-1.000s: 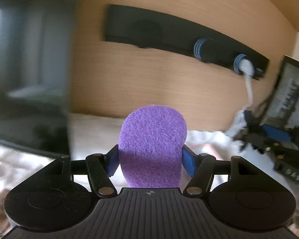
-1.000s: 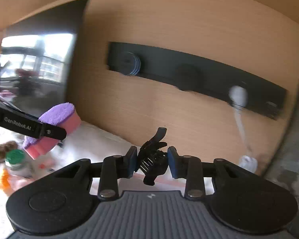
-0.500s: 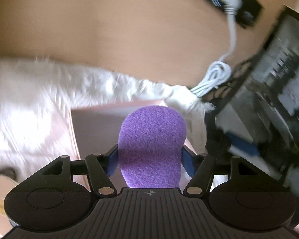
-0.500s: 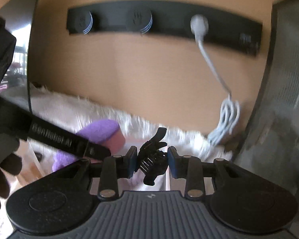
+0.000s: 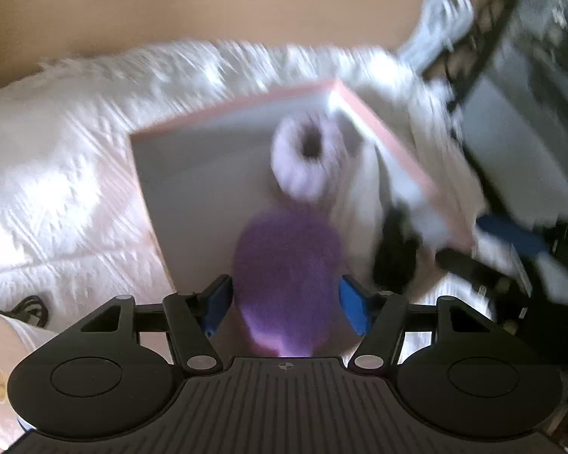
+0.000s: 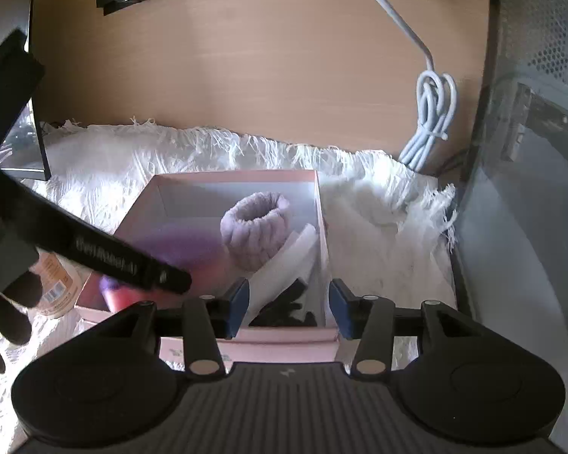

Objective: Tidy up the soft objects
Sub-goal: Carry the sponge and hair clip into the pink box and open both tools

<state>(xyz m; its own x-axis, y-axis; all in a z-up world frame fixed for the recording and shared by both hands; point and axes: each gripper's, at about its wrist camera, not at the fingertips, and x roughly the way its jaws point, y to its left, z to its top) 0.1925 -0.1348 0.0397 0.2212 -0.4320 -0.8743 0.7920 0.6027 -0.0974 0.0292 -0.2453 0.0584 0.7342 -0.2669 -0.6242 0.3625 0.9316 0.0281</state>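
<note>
Right side, nearest first: the right gripper [image 6: 289, 304] has its fingers spread wide with nothing between them. Half a second ago they were pinched on the black hair clip [image 6: 284, 312]. The clip now lies loose in the near right corner of the pink box [image 6: 234, 176], just below the open jaws and partly on a white sheet [image 6: 287, 261]. Reading: clip released and delivered, right hand free.

Left side: the left gripper [image 5: 286, 302] is closed on the purple sponge [image 5: 287, 265], blue pads against both flanks, at the same spacing as in the two earlier pictures. The picture is motion-blurred, so I cannot rule out that the grip is just loosening. A second ago the sponge was held up against the wooden wall. Now it is tipped down over the box, and the right camera shows it low inside the near left part, its pink underside by the front wall. I cannot tell whether it touches the floor.

Further in: a lilac scrunchie [image 6: 255, 229] sits toward the back right of the box, apart from the clip. The box rests on a white fringed blanket [image 6: 378, 208]. Behind are a coiled white cable [image 6: 433, 113] and the wall.

Judgement: two items are in and a third is arriving. The next step is likely to open the left fingers and lift clear without dragging the scrunchie.
</note>
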